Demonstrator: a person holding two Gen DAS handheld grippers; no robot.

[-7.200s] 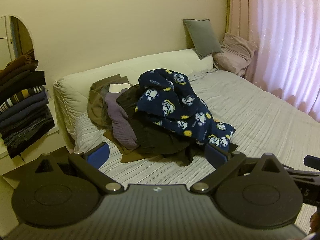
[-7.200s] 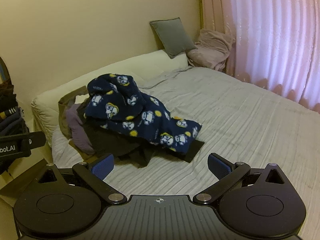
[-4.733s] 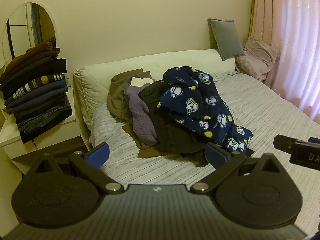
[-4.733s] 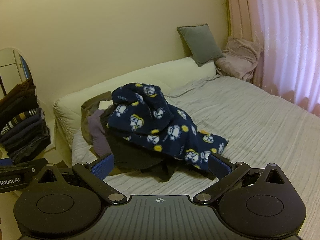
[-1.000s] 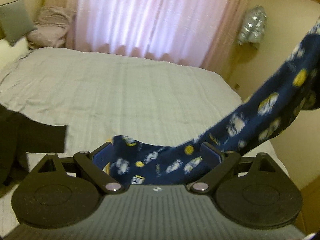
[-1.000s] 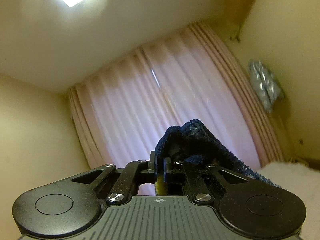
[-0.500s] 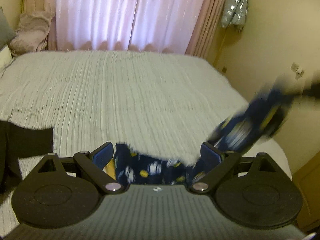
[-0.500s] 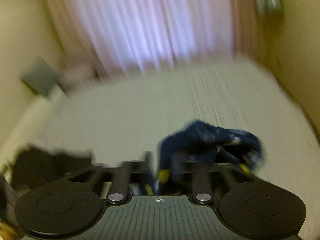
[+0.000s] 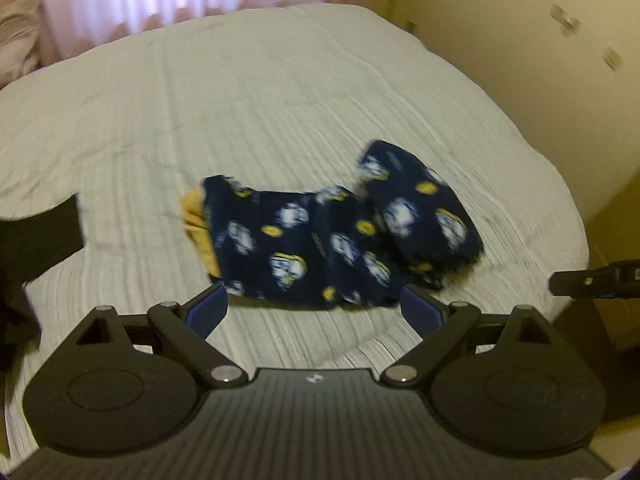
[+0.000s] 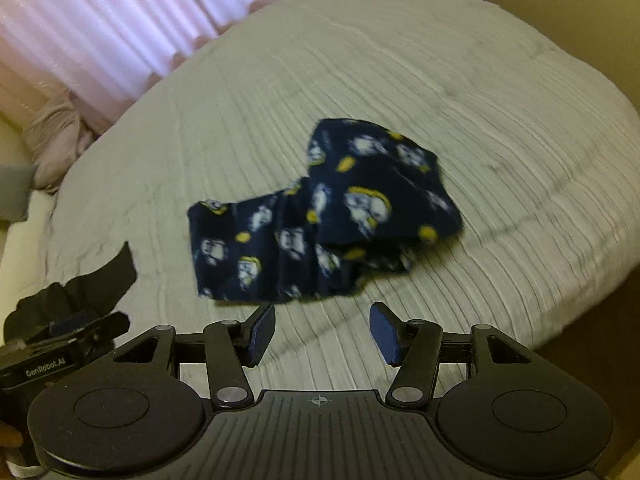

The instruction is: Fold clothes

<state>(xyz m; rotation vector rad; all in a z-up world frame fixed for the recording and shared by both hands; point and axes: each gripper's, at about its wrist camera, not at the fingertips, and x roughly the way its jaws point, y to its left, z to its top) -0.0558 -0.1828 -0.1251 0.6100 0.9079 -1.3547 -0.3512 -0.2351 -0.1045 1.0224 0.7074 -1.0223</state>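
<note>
Now left gripper (image 9: 314, 306) angled down over the bed (image 9: 248, 92), fingers spread wide and empty, right gripper (image 10: 322, 334) alongside, jaws parted, holding nothing, navy printed fleece garment (image 9: 340, 232) crumpled on the bedspread just beyond both.

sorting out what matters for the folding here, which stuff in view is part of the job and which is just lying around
Part of the job:
- navy printed fleece, crumpled on the bed, held by neither gripper
- dark clothes at the left edge
- left gripper and right gripper, jaws apart

Just lying about:
- pink curtain
- pink pillow
</note>
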